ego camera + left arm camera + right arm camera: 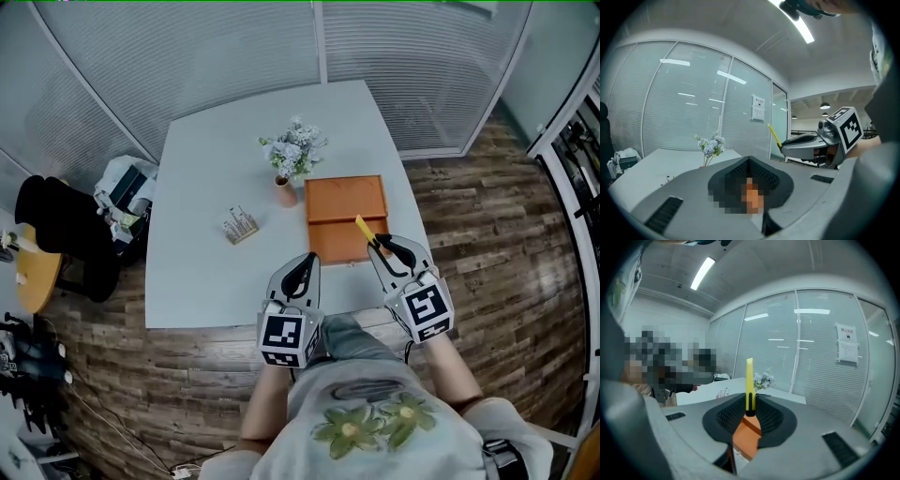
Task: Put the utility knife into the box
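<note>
Right gripper view: right tongs (749, 409) clamp utility knife (749, 380) above box (746, 439); left tongs (749, 161) closed.

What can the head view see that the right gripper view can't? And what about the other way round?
Only the head view shows the wooden floor and the marker cube on the right gripper.

Only the right gripper view shows the ceiling light and the paper notice on the glass wall.

Both show the yellow utility knife clamped in the right gripper's jaws, the open orange box, the flowers and the white table.
</note>
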